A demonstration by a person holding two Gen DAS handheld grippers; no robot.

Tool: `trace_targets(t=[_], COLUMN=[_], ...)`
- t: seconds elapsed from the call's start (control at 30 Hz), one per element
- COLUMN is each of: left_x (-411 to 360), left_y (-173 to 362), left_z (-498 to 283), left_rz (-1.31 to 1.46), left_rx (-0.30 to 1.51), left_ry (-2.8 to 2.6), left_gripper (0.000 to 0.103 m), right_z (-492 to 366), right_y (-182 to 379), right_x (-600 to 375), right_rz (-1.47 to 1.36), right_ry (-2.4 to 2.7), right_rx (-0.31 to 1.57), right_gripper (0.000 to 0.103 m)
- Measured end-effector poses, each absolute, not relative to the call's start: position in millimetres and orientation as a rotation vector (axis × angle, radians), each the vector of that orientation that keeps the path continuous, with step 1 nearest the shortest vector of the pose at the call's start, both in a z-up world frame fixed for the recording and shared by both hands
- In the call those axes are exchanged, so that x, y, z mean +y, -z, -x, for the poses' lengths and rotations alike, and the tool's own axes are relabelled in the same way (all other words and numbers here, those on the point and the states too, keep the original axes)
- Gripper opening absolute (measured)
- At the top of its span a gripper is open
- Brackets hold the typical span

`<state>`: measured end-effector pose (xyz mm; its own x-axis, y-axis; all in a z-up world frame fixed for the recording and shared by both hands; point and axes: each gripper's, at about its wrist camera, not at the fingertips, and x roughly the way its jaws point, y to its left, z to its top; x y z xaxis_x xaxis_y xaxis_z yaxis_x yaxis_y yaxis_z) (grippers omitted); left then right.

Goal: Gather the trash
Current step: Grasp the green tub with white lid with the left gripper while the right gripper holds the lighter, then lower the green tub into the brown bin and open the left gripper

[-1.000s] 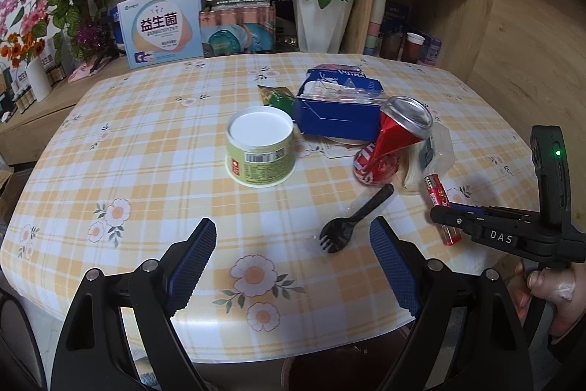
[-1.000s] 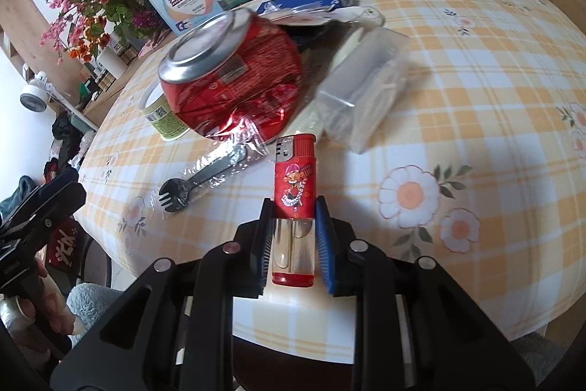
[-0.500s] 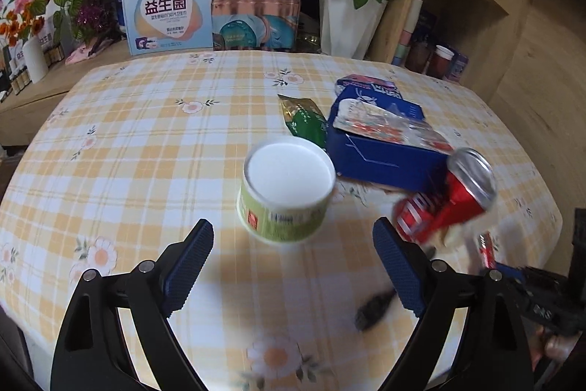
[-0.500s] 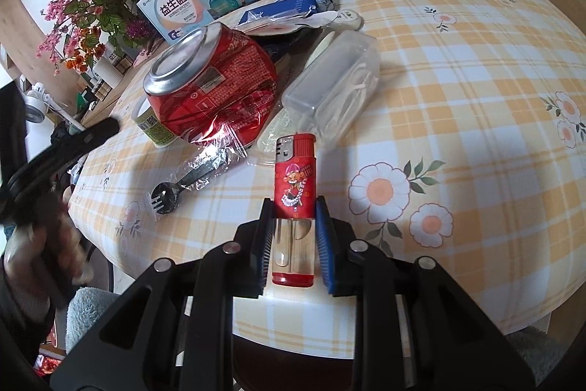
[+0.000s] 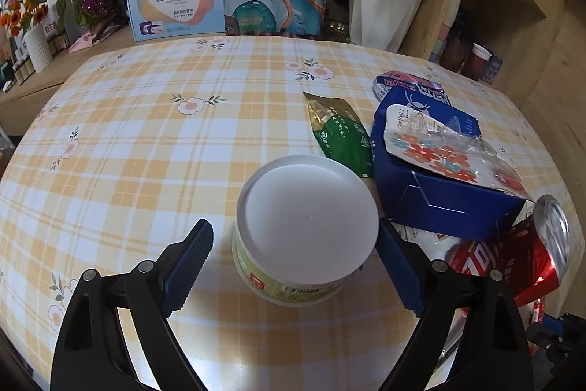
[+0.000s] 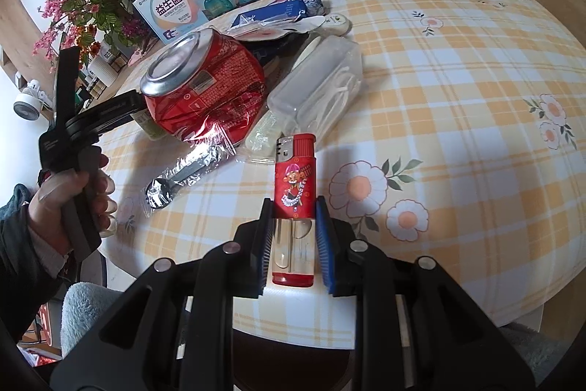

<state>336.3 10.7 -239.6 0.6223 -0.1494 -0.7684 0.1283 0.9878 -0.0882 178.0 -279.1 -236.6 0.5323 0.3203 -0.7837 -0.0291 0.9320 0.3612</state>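
My left gripper (image 5: 293, 266) is open, one finger on each side of a round green tub with a white lid (image 5: 306, 229) that stands on the table; the pads are near it, not pressing. My right gripper (image 6: 293, 237) is shut on a red lighter (image 6: 295, 193), held just above the table's near edge. A crushed red can (image 6: 205, 87) lies beyond it, also seen in the left wrist view (image 5: 520, 259). A wrapped black fork (image 6: 183, 174), a clear plastic box (image 6: 322, 87), a blue carton (image 5: 432, 185) and a green packet (image 5: 340, 134) lie nearby.
The round table has a yellow checked cloth (image 5: 146, 141). Behind it stand product boxes (image 5: 174, 4), a white vase of red roses (image 5: 381, 6) and wooden shelves (image 5: 512, 6). The left gripper with the hand shows in the right wrist view (image 6: 73, 134).
My left gripper moved forward over the table to straddle the green tub. My right gripper kept hold of the lighter and barely shifted.
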Motion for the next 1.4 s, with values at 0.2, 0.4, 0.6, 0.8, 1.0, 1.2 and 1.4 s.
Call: trace_targets(t=[0.2, 0.4, 0.6, 0.8, 1.0, 1.2, 1.4], left_x=[15, 20, 12, -3, -10, -15, -27], left_y=[233, 212, 182, 165, 155, 153, 154], left_z=[-331, -303, -252, -194, -142, -101, -72], left_rz=[0.031, -0.004, -0.013, -0.015, -0.011, 0.014, 0.009], left_rx=[0.884, 0.870, 0.823, 0.799, 0.787, 0.796, 0.794], left_ry=[0.179, 0.214, 0.275, 0.341, 0.370, 0.387, 0.422], left_gripper=[0.073, 0.073, 0.073, 0.073, 0.073, 0.073, 0.073], right_z=[-173, -170, -160, -142, -123, -100, -76], right_y=[231, 222, 210, 193, 173, 157, 146], right_x=[-278, -275, -274, -275, -275, -272, -270], right_rz=[-0.315, -0.307, -0.304, -0.300, -0.290, -0.286, -0.285], right_ry=[-0.212, -0.224, -0.225, -0.230, -0.238, -0.254, -0.261], right_rx=[0.988, 0.969, 0.939, 0.902, 0.860, 0.819, 0.790], right_gripper=[0.025, 0.025, 0.025, 0.025, 0.025, 0.025, 0.025])
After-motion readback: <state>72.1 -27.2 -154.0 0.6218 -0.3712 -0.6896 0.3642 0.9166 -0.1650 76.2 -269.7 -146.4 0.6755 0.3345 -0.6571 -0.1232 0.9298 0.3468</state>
